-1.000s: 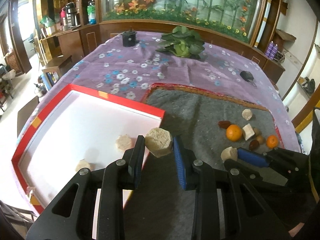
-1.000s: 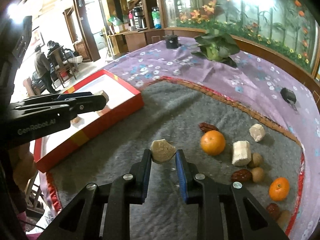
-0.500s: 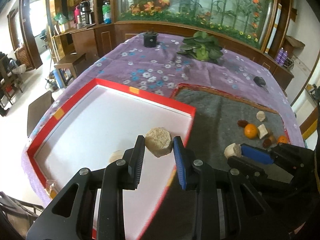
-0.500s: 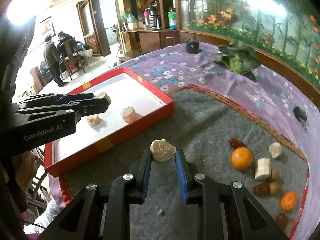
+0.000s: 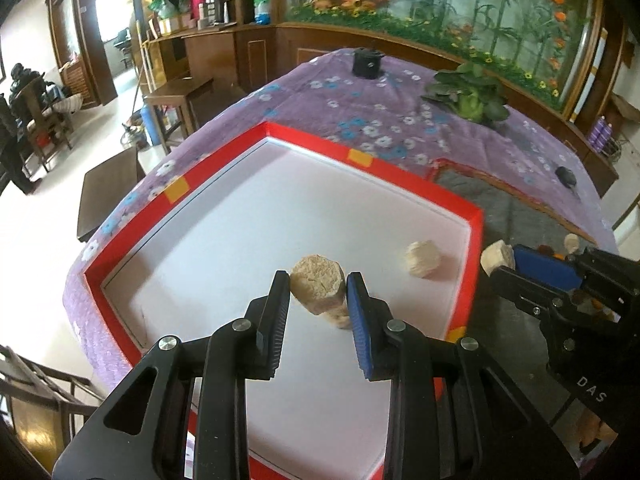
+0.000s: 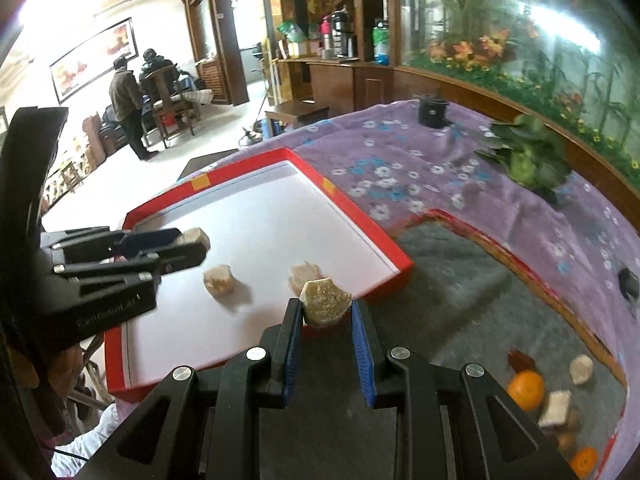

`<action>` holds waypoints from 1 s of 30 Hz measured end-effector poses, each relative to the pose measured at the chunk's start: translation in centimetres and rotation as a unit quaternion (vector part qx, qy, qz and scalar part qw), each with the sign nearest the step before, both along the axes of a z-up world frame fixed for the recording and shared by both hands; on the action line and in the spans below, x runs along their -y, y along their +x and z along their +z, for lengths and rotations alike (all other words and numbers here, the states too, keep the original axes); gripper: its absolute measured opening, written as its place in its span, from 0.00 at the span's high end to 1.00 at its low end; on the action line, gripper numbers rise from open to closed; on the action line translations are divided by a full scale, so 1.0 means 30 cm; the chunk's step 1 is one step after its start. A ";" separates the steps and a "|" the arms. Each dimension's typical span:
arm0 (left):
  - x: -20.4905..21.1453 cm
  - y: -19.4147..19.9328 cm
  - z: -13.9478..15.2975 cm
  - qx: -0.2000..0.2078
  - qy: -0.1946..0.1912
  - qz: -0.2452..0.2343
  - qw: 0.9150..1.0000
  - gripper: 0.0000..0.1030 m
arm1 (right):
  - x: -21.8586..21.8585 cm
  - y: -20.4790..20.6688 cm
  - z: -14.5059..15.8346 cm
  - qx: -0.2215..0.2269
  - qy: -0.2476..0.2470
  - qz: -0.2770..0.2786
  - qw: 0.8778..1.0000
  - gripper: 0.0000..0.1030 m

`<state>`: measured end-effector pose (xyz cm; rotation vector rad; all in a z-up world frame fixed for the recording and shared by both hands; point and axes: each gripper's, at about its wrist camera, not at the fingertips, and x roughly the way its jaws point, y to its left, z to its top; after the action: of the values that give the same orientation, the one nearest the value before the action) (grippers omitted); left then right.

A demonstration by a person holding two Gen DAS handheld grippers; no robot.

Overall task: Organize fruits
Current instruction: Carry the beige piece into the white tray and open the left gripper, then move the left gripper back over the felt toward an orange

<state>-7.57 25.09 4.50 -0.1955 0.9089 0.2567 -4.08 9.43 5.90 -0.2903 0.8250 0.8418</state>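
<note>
My left gripper (image 5: 318,284) is shut on a beige hexagonal chunk (image 5: 318,282) and hangs over the white floor of the red-rimmed tray (image 5: 474,240). Two more beige chunks lie in the tray: one (image 5: 422,258) near its right wall, and one (image 6: 218,280) partly hidden under my left load. My right gripper (image 6: 325,306) is shut on a similar tan chunk (image 6: 325,302), above the grey mat (image 6: 460,292) at the tray's near right edge. The right gripper (image 5: 505,261) shows at the right of the left wrist view, the left gripper (image 6: 188,246) at the left of the right wrist view.
On the grey mat to the right lie two oranges (image 6: 526,390), a white block (image 6: 554,404), a pale chunk (image 6: 581,368) and dark dates. A leafy plant (image 6: 524,156) and a black cup (image 6: 432,110) stand on the purple flowered cloth. People stand far off by chairs.
Both grippers have carried their chunks leftward; the left one has come from the mat's edge to over the tray, and the right one from mid-mat to the tray's edge.
</note>
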 end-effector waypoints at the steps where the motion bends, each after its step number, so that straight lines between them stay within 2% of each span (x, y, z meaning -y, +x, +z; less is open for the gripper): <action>1: -0.009 0.004 -0.009 -0.004 -0.001 0.003 1.000 0.73 | -0.023 0.002 -0.005 -0.004 -0.001 0.009 1.000 0.77; 7: -0.040 0.013 -0.039 -0.014 -0.007 0.012 1.000 0.73 | -0.129 -0.010 -0.053 -0.018 -0.016 0.043 0.999 0.77; 13: -0.056 0.028 -0.065 -0.025 -0.014 0.025 0.999 0.72 | -0.175 -0.013 -0.109 -0.031 -0.038 0.050 0.998 0.77; 16: -0.065 0.032 -0.081 -0.035 -0.020 0.038 0.998 0.72 | -0.172 -0.005 -0.127 -0.048 -0.023 0.048 0.997 0.76; 18: -0.068 0.032 -0.088 -0.041 -0.019 0.044 0.998 0.72 | -0.160 -0.006 -0.124 -0.055 -0.009 0.047 0.997 0.73; 19: -0.066 0.030 -0.086 -0.042 -0.016 0.045 0.998 0.64 | -0.156 -0.008 -0.119 -0.056 -0.005 0.048 0.997 0.69; 20: -0.065 0.027 -0.084 -0.041 -0.013 0.047 0.998 0.52 | -0.148 -0.015 -0.111 -0.054 -0.002 0.046 0.997 0.65; 22: -0.063 0.016 -0.071 -0.030 -0.008 0.053 0.998 0.43 | -0.134 -0.025 -0.099 -0.048 0.000 0.043 0.998 0.63; 27: -0.034 0.003 -0.032 -0.012 0.004 0.053 0.998 0.43 | -0.066 -0.054 -0.060 -0.041 0.021 0.033 0.998 0.61; 30: -0.003 0.002 -0.011 -0.005 0.004 0.045 0.999 0.43 | -0.010 -0.066 -0.041 -0.030 0.024 0.017 0.999 0.55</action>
<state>-7.50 25.16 4.16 -0.2290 0.9096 0.3442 -6.05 9.74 4.68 -0.2382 0.8557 0.9043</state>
